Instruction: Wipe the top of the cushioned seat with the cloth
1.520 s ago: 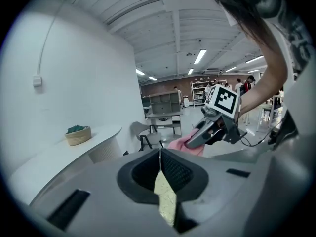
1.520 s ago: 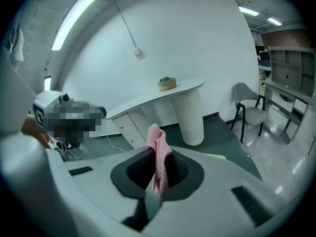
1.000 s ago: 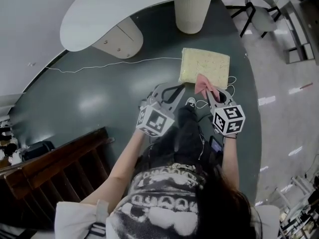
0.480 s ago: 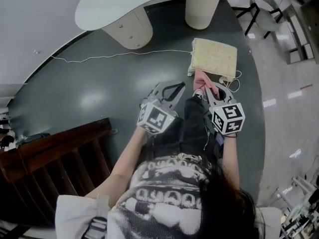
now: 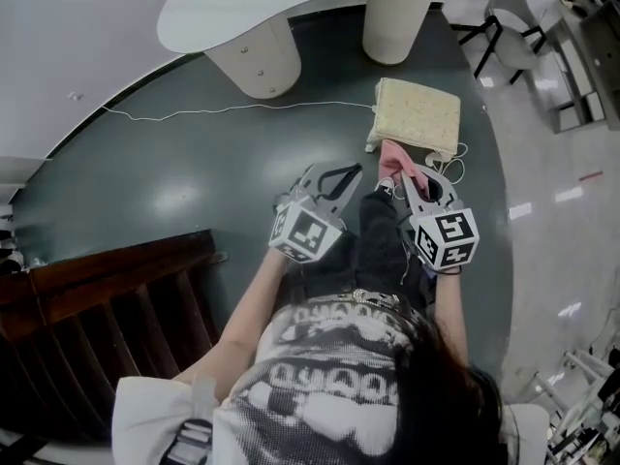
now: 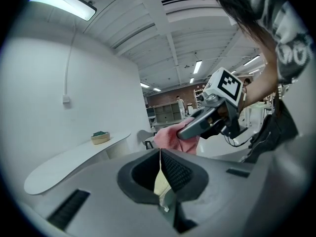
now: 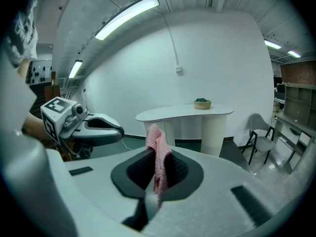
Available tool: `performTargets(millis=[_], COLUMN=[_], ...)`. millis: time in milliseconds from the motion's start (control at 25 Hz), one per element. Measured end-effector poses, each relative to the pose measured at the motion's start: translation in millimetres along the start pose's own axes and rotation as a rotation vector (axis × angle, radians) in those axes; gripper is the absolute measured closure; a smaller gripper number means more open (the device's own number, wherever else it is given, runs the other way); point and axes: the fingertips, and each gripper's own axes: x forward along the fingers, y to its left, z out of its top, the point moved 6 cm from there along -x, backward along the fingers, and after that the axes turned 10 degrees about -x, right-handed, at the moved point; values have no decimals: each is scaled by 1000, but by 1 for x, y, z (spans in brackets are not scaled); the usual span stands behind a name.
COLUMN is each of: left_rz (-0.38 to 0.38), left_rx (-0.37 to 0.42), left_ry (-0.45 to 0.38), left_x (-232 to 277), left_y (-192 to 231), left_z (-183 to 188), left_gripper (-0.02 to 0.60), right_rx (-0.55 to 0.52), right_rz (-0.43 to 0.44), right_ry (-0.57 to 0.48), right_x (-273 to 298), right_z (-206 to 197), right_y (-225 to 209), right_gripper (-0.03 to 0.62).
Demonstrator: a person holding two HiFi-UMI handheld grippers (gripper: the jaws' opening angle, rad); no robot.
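Pink cloth (image 5: 395, 156) drawn back
We see it clamped in the right hand-held gripper (image 5: 415, 174), now at the cushioned seat's (image 5: 418, 114) 6 o'clock edge — left hand-held gripper (image 5: 332, 175) closed, empty.

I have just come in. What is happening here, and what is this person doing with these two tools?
A person stands on a dark green floor and holds a gripper in each hand. The right gripper is shut on a pink cloth, pinched between its fingers. The left gripper is shut and holds nothing. In the head view the cloth sits by the near edge of the cream cushioned seat; whether they touch I cannot tell.
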Motion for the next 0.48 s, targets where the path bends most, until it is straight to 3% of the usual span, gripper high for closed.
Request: performTargets(millis=[480], left_rz=[-1], left_rx=[9], left_ry=[-1], left_x=[-7], left_y=[-7], left_z=[-4], left_gripper=[575], right_rx=[-18], right_rz=[9], right_ry=[15], right_x=[-6], right_z=[-10], right_y=[7], right_gripper=[582])
